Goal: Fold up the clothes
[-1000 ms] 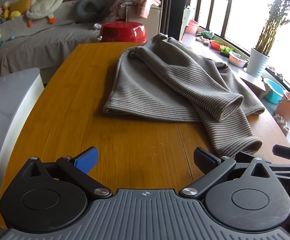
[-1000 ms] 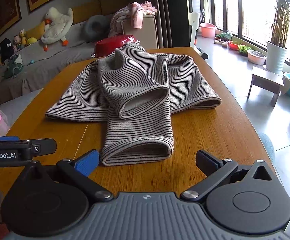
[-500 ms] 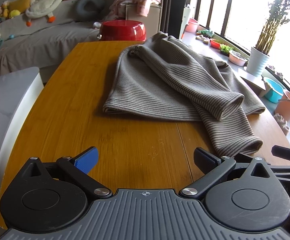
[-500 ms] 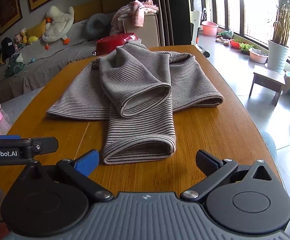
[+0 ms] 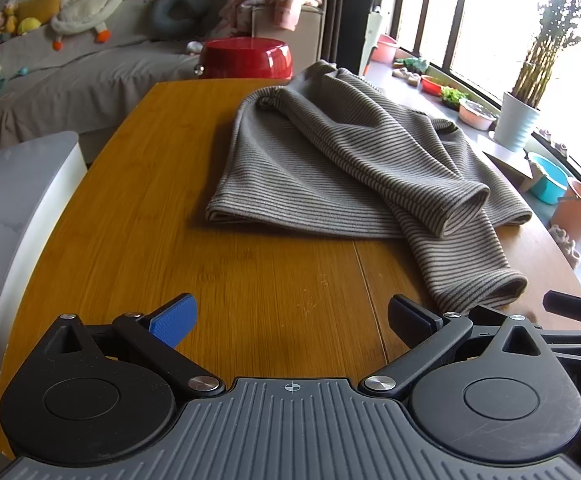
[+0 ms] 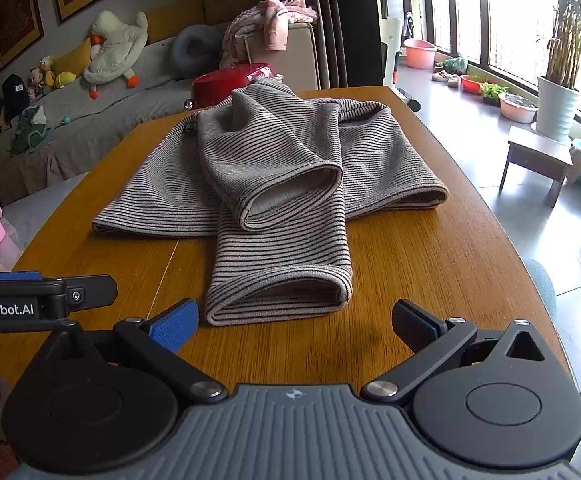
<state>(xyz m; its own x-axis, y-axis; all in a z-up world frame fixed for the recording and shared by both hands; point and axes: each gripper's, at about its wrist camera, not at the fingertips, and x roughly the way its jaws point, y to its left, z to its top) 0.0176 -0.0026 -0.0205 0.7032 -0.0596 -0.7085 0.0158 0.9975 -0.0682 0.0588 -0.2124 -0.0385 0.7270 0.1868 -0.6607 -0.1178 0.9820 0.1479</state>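
The striped sweater (image 5: 330,168) lies on the wooden desk (image 5: 138,208), toward its far half. The body is spread flat. Both sleeves are folded across the front and point toward the near edge. One sleeve lies on top of the other, so the upper cuff (image 6: 294,196) sits above and behind the lower cuff (image 6: 278,296). The lower cuff is the part of the garment nearest the grippers.

Left gripper (image 5: 290,320): jaws spread wide, holding nothing. It hangs over bare desk surface near the front edge, apart from the sweater; the lower cuff lies ahead and to its right.

Right gripper (image 6: 294,320): jaws spread wide, holding nothing. It is aligned with the lower cuff, which lies just ahead of the fingertips; whether the blue pad (image 6: 174,326) touches the cloth cannot be determined.

A red bowl (image 5: 248,58) stands beyond the far edge of the desk.
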